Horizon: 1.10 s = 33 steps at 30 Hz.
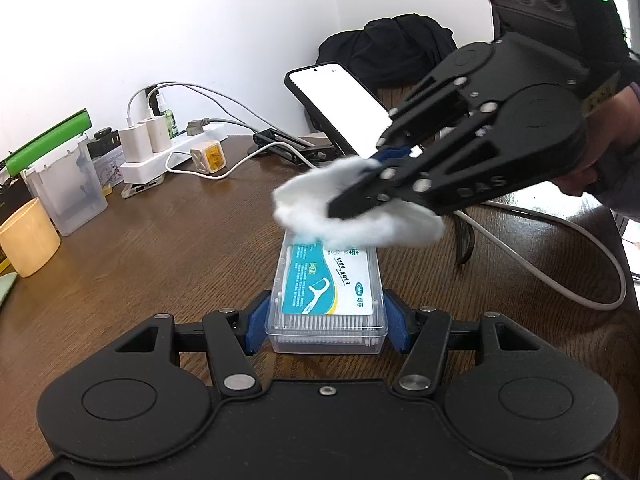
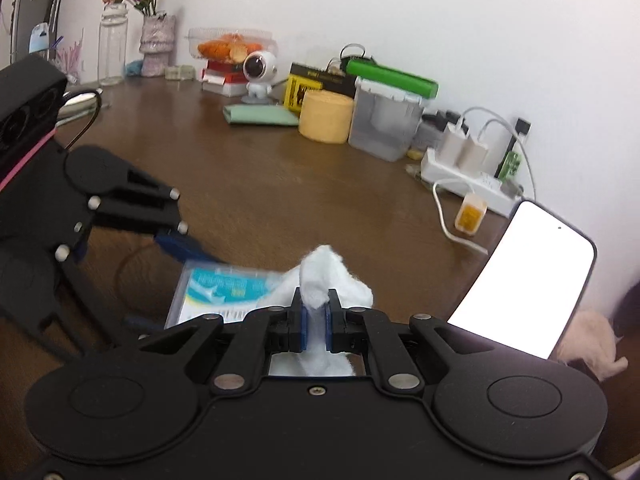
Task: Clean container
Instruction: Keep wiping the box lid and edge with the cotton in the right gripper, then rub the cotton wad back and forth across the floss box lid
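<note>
Closest to the lens in the left wrist view are the left tongs (image 1: 326, 320), blue pads pressed against both long sides of the box (image 1: 328, 296), so they're clamped right on it. The box is a clear plastic floss pick case with a teal and white label on the lid, sitting flat on the brown bench (image 1: 160, 260), and you can see rows of picks packed inside through the near wall.

The right tongs (image 1: 360, 184) come in from the upper right, gripping a white cotton wad (image 1: 352, 216). In the right wrist view those tongs (image 2: 316, 320) are squeezed tight on the wad (image 2: 324, 276), with fluff bulging out ahead of the pads and behind them. The wad sits on the far end of the box lid, touching it. From that side the box (image 2: 216, 292) looks blurry, and the left tongs (image 2: 176, 244) reach in from the left.

Other stuff on the bench: a yellow cup (image 1: 26, 236), can't see into it, and a clear tub (image 1: 66, 188) with a green bar lid, contents hard to make out. A power strip (image 1: 160, 152) full of chargers sits further back, and a phone (image 1: 340, 108) with a lit white screen is propped up on the right.
</note>
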Available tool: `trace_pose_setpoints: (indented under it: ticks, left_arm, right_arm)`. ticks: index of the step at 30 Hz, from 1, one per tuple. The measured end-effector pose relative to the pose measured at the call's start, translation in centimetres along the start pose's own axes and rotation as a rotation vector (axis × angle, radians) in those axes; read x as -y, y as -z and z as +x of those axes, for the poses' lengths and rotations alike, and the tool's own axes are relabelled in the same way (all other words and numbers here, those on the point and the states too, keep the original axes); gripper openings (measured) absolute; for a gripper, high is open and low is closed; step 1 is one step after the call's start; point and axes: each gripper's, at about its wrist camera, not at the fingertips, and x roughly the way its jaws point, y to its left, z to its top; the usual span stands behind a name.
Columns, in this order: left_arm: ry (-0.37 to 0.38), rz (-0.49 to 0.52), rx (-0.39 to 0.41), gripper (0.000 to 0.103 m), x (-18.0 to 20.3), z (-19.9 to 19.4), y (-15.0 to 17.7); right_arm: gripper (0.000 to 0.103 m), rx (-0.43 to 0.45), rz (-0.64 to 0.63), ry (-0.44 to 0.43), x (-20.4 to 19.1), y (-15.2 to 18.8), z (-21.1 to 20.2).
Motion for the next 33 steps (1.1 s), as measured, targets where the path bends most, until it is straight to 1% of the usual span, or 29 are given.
trace_pose_setpoints:
  ticks: [1, 5, 6, 8, 10, 12, 15, 16, 18, 22, 23, 27, 33]
  left_arm:
    - [0.0, 0.001, 0.0, 0.057, 0.0, 0.0, 0.0]
    - [-0.001, 0.001, 0.0, 0.057, 0.1, 0.0, 0.1]
    - [-0.001, 0.001, 0.001, 0.057, 0.2, -0.1, 0.1]
    - [-0.002, 0.002, 0.001, 0.057, 0.3, -0.2, 0.1]
    - [-0.003, 0.003, 0.001, 0.057, 0.4, -0.2, 0.1]
    - [-0.002, 0.002, 0.001, 0.057, 0.4, -0.2, 0.1]
    - [0.002, 0.002, 0.002, 0.057, 0.4, -0.3, 0.1]
    - [0.004, 0.003, 0.002, 0.057, 0.4, -0.3, 0.1]
    - [0.003, 0.004, 0.002, 0.057, 0.4, -0.3, 0.1]
    - [0.004, 0.001, 0.001, 0.057, 0.1, -0.2, -0.1]
    - [0.003, 0.0, 0.0, 0.057, 0.1, -0.2, 0.0]
    - [-0.001, -0.001, 0.0, 0.057, 0.1, -0.2, 0.0]
    - [-0.001, -0.002, 0.0, 0.057, 0.0, -0.2, 0.0]
  right_arm:
    - [0.008, -0.003, 0.003, -0.017, -0.1, 0.0, -0.2]
    - [0.008, 0.011, 0.006, -0.14, -1.4, -0.4, -0.3]
    - [0.008, 0.02, 0.002, -0.154, -1.8, -0.5, -0.1]
    - [0.008, 0.045, -0.003, -0.144, -2.4, -0.8, 0.4]
    - [0.008, 0.06, -0.007, -0.079, -2.4, -1.0, 0.9]
    - [0.008, 0.052, -0.007, -0.028, -1.7, -0.9, 1.2]
    - [0.008, 0.026, -0.001, 0.007, -0.6, -0.5, 0.8]
    - [0.008, 0.017, 0.0, 0.007, -0.4, -0.3, 0.6]
    - [0.008, 0.003, 0.011, -0.025, -0.1, -0.1, 0.1]
    - [0.008, 0.013, 0.029, -0.137, -0.9, -0.3, -0.1]
    - [0.008, 0.019, 0.026, -0.145, -1.2, -0.4, 0.0]
    - [0.008, 0.031, 0.017, -0.137, -1.8, -1.0, 0.5]
    - [0.008, 0.033, 0.028, -0.128, -1.5, -0.8, 0.5]
